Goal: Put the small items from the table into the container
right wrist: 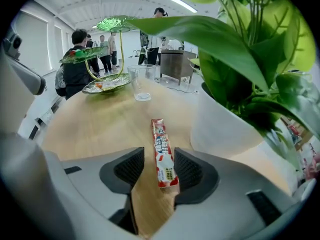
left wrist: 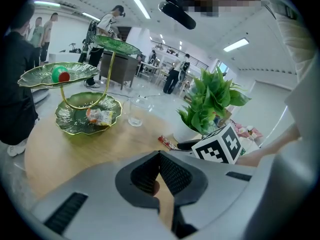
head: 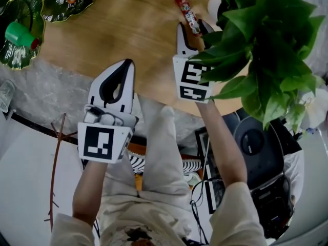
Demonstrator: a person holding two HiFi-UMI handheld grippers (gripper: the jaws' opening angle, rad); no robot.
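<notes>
Centre the wide-open right gripper (right wrist: 159, 153) on the candy stick (right wrist: 162, 156) lying between its jaws on the table (right wrist: 100, 129) beside the plant pot (right wrist: 220, 129). Pinch mid-length. Hold the closed, empty left gripper (left wrist: 160, 156) clear.

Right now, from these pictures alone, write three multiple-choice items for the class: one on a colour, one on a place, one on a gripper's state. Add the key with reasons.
1. The plant's pot is: A white; B green; C black.
2. The red-and-white snack packet lies: A in the pot; B on the wooden table, between the right gripper's jaws; C in the left gripper.
3. The left gripper's jaws are: A wide apart; B together, empty; C shut on the packet.

Key: A, the pot shows white beside the packet; B, the packet lies flat on the wood between open jaws; B, the tips meet with nothing between them.
</notes>
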